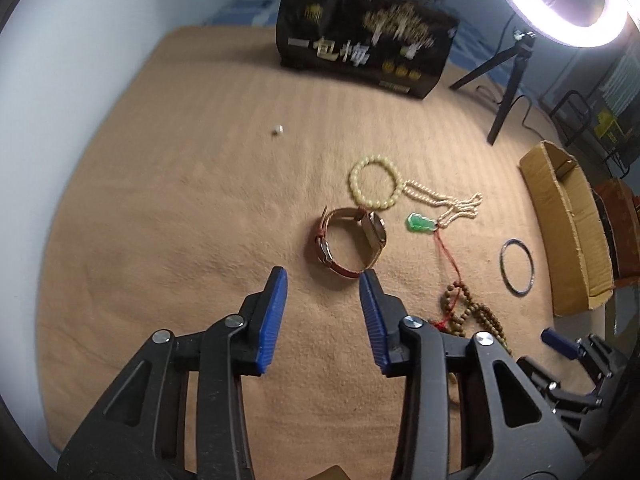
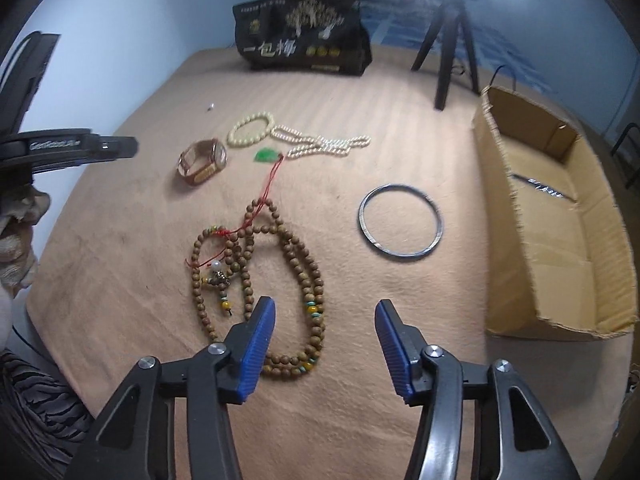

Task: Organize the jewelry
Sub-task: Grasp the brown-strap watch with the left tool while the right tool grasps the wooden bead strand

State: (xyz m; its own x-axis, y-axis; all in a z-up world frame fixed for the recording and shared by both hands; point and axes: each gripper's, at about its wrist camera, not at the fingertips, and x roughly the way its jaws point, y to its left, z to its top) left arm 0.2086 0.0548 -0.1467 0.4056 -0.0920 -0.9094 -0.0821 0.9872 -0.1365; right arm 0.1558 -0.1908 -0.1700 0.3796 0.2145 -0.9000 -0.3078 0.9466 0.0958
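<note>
1. Work surface: a tan blanket (image 2: 120,300) carries all the jewelry, with an open cardboard box (image 2: 560,240) at its right edge
2. Left gripper (image 1: 323,280): jaws part-way apart with nothing between the blue pads; it hangs over bare blanket, with the wristwatch (image 1: 352,240) just beyond its fingertips
3. Right gripper (image 2: 325,310): jaws apart and gripping nothing; the lower loop of the brown bead necklace (image 2: 280,280) lies beneath and beside its left pad – whether the pad touches the beads cannot be told from this angle
4. Wristwatch: stands on edge, strap closed in a loop, near the middle of the blanket
5. Cream bead bracelet (image 1: 374,182): lies flat just behind the watch, touching a pearl strand (image 1: 444,204) that trails to the right
6. Green pendant (image 1: 420,223): sits beside the pearl strand; its red cord (image 2: 272,176) runs down into the brown beads
7. Metal bangle (image 2: 401,222): lies flat between the brown beads and the box, apart from both
8. Background – a black printed bag (image 1: 364,48) and a tripod (image 1: 508,84) under a ring light (image 1: 560,0)
</note>
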